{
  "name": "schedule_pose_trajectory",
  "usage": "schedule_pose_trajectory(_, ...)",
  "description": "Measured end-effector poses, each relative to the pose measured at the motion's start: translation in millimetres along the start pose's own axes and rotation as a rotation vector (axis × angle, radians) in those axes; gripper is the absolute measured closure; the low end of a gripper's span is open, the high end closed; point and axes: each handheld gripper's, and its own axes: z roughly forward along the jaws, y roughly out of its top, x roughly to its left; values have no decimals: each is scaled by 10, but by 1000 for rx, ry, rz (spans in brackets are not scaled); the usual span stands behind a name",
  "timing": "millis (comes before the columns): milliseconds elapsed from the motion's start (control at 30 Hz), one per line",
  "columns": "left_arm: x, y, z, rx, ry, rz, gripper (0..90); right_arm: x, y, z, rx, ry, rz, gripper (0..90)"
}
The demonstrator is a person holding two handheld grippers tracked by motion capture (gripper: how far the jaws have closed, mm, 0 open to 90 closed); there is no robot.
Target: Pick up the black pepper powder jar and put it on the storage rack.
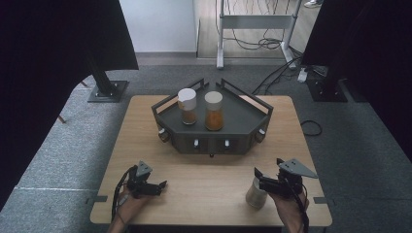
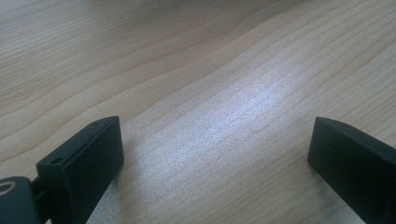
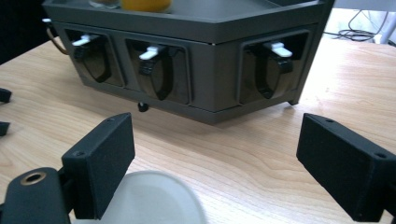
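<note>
A dark grey corner rack [image 1: 239, 115] stands at the back middle of the wooden table [image 1: 209, 170]. On it are two white-capped spice jars, one with brown powder [image 1: 187, 107] and one with orange powder [image 1: 214, 111]. A third white-lidded jar [image 1: 253, 196] stands near the table's front right. My right gripper [image 1: 258, 180] hovers just over it, open; in the right gripper view the white lid [image 3: 154, 198] lies low beside the left jaw, untouched. The rack's front [image 3: 210, 56] shows several white levers. My left gripper [image 1: 160, 186] rests open at the front left, over bare wood [image 2: 215, 135].
Black stands [image 1: 104, 87] and black curtains flank the table on both sides. Cables [image 1: 265, 43] and a metal frame lie on the floor behind it. The table's front edge is close under both hands.
</note>
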Motion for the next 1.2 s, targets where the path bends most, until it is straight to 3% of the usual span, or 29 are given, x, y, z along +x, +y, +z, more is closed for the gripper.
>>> schedule_pose_trajectory(433, 0, -1, 0, 0, -1, 1, 34, 120, -53, -28, -5, 53, -24, 107)
schedule_pose_trajectory(1200, 0, 0, -1, 0, -1, 1, 34, 196, -273, -43, 31, 60, -28, 105)
